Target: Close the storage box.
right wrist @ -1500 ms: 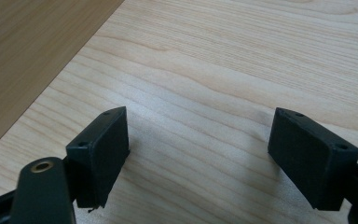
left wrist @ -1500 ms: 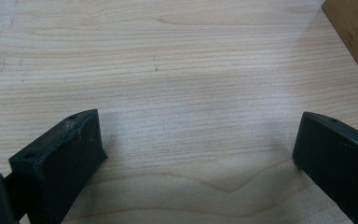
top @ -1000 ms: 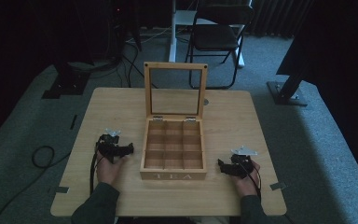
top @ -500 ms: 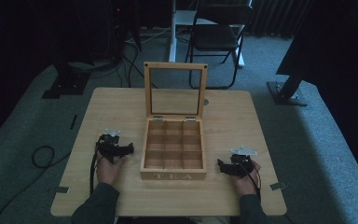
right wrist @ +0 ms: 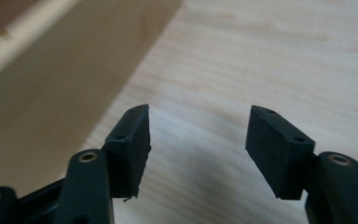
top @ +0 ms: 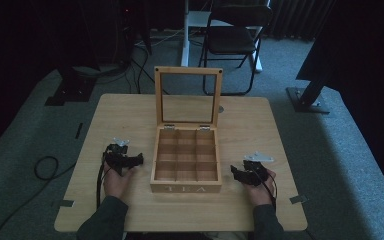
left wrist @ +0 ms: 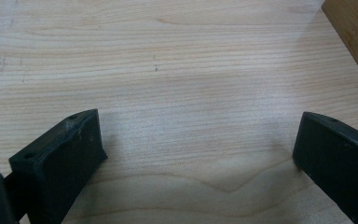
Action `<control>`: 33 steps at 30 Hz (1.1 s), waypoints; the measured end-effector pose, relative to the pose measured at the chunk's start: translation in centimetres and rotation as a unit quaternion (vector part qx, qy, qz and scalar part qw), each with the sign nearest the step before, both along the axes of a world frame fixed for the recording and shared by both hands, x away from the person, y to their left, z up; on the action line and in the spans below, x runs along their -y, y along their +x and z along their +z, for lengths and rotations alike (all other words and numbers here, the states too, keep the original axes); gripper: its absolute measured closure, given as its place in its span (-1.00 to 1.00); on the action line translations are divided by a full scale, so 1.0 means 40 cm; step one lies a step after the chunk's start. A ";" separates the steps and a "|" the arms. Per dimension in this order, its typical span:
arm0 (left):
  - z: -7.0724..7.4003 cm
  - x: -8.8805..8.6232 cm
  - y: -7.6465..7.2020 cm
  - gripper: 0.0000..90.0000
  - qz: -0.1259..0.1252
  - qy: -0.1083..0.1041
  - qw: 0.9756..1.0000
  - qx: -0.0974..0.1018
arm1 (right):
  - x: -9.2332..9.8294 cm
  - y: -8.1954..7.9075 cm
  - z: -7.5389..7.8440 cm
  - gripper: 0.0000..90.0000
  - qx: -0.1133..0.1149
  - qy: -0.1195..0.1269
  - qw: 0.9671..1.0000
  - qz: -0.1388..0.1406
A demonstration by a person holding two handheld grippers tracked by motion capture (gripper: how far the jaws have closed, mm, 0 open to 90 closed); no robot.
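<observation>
Pre-grasp: I rest the left gripper [top: 139, 159] jaws wide and the right gripper [top: 234, 172], jaws just closing halfway on nothing, either side of the open tea box [top: 186, 187] mid-table [top: 260, 120]; next likely its raised lid [top: 187, 71].

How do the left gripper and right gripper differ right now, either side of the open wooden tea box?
The left gripper sits left of the light wooden tea box; the right gripper sits to its right. The left gripper's jaws stand wide apart, while the right gripper's jaws have just been closing and show a narrower gap. Both are black, rest low over the pale wooden table, point toward the box, and have nothing between their jaws.
</observation>
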State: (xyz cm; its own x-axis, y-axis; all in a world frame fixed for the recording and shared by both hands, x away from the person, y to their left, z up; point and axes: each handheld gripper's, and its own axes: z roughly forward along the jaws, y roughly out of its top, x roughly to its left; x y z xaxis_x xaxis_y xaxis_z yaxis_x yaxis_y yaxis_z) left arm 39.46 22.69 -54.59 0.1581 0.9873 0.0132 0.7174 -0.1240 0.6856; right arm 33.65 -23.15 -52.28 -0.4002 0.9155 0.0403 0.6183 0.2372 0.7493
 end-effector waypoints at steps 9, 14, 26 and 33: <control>0.000 0.000 0.000 -0.96 0.000 0.000 1.000 0.000 | -0.031 0.011 0.063 0.02 0.035 0.001 0.999 0.017; 0.000 0.000 0.000 -0.96 0.000 0.000 1.000 0.000 | -0.053 0.030 0.089 0.04 0.041 -0.004 0.999 0.028; 0.000 0.000 0.000 -0.96 -0.001 0.001 1.000 -0.001 | -0.072 0.075 0.133 0.12 0.045 0.026 0.998 0.027; 0.000 0.000 0.000 -0.96 -0.001 0.001 1.000 -0.001 | -0.069 0.098 0.153 0.08 0.049 0.036 0.998 0.025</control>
